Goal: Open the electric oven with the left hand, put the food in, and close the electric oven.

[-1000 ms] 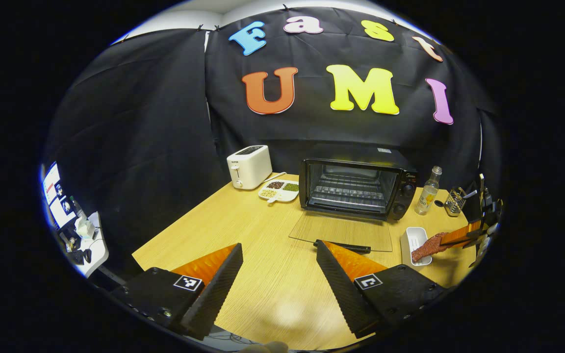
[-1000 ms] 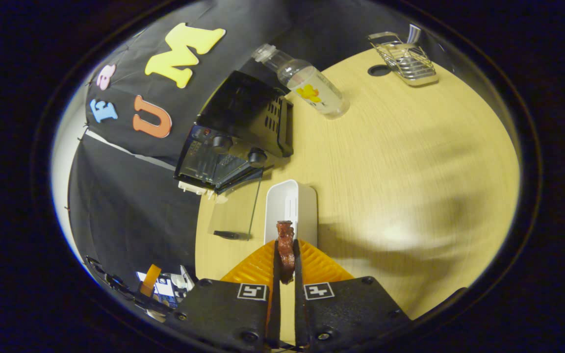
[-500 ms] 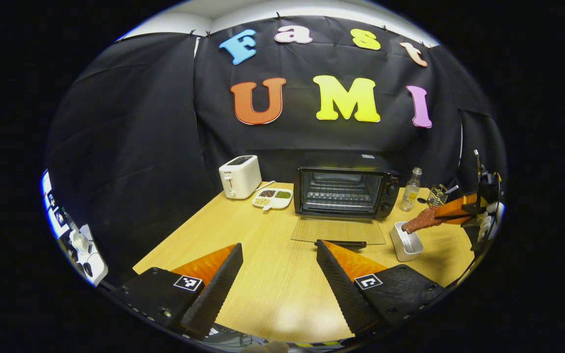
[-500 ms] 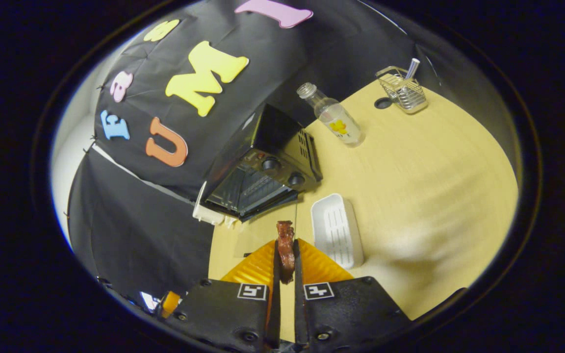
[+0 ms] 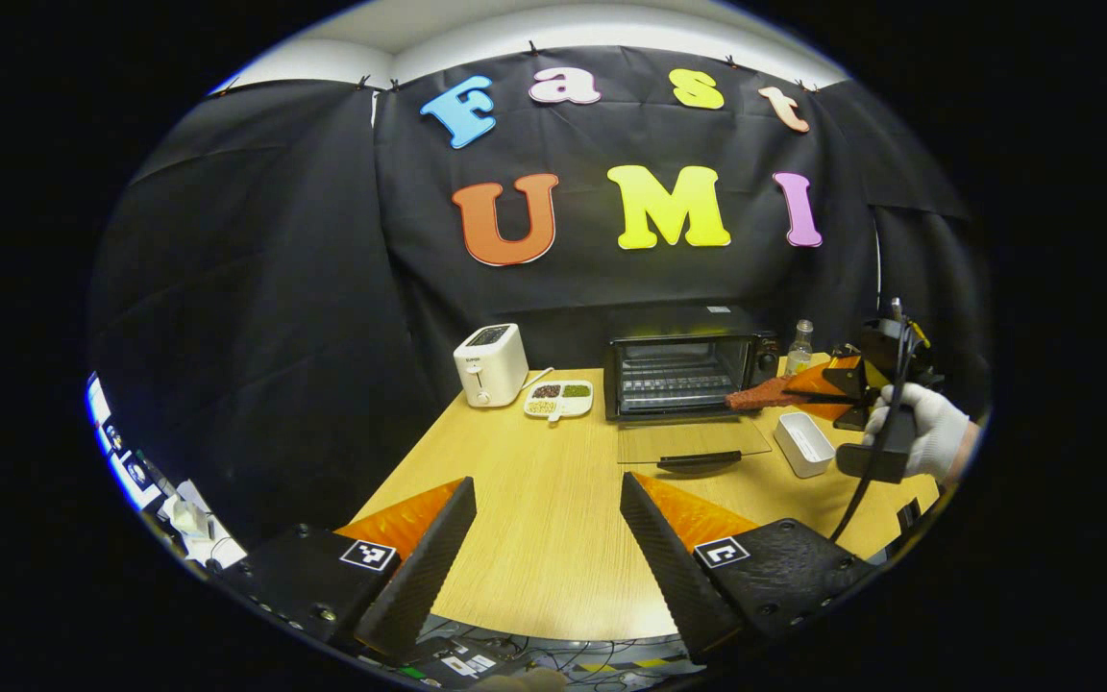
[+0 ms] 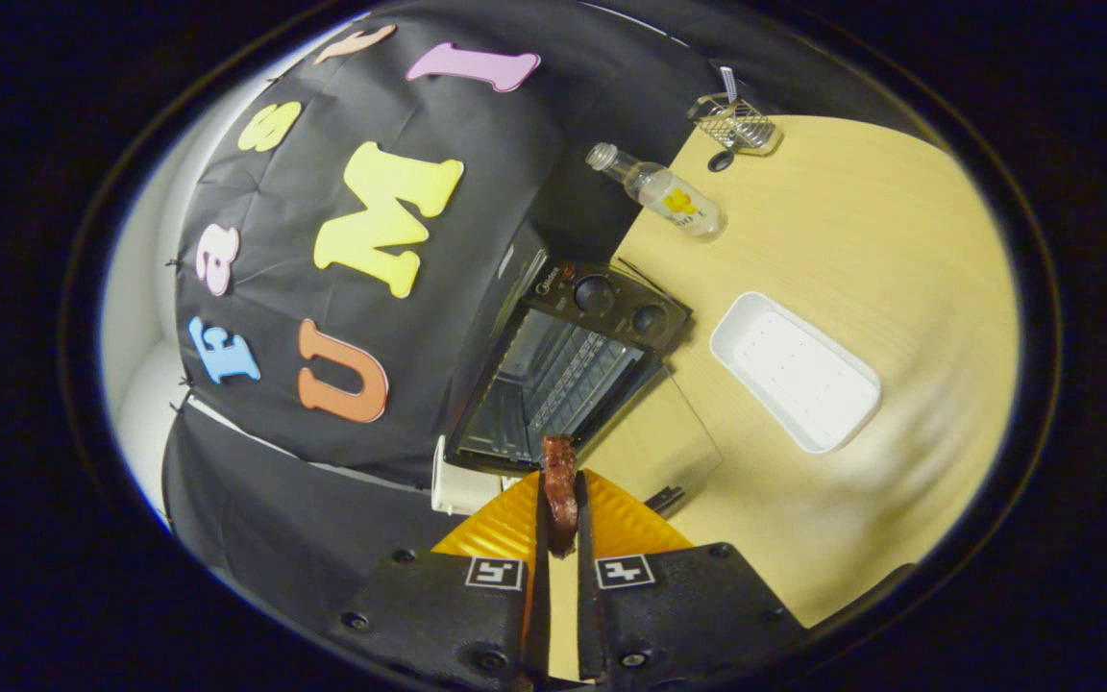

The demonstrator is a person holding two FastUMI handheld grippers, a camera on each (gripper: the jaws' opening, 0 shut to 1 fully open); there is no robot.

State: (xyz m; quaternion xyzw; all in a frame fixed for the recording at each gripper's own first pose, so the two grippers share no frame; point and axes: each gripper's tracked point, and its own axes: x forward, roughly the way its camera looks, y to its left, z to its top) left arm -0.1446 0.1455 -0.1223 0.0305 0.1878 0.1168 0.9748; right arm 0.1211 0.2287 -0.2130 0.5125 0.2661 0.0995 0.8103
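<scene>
Right gripper (image 6: pixel 558 500) is clamped on the meat (image 6: pixel 558 490), a reddish-brown strip pinched between both fingers and sticking out past their tips. Seen from the left gripper view, that same gripper (image 5: pixel 808 389) hangs in the air at the oven's (image 5: pixel 683 373) right front, gripped by a gloved hand (image 5: pixel 928 437), with the meat (image 5: pixel 755 395) pointing at the open mouth, its tip just in front of the rack. The oven (image 6: pixel 563 370) stands near the tabletop's (image 5: pixel 553 481) far edge; its glass door (image 5: pixel 691 439) lies folded down flat, handle toward the near edge.

Left gripper (image 5: pixel 547 538) is spread wide and holds nothing, low over the near edge.

Only the left gripper view takes in the toaster (image 5: pixel 490 363) near the far left corner and the divided dish (image 5: pixel 559 398) between it and the oven. The right gripper view gives the clearer look at the white tray (image 6: pixel 794 372), lying right of the door, the bottle (image 6: pixel 661 194) and the wire rack (image 6: pixel 734 122) toward the far right corner, and the oven's two knobs.

A brand mark sits above the knobs and a logo on the toaster; both are too small to read.
</scene>
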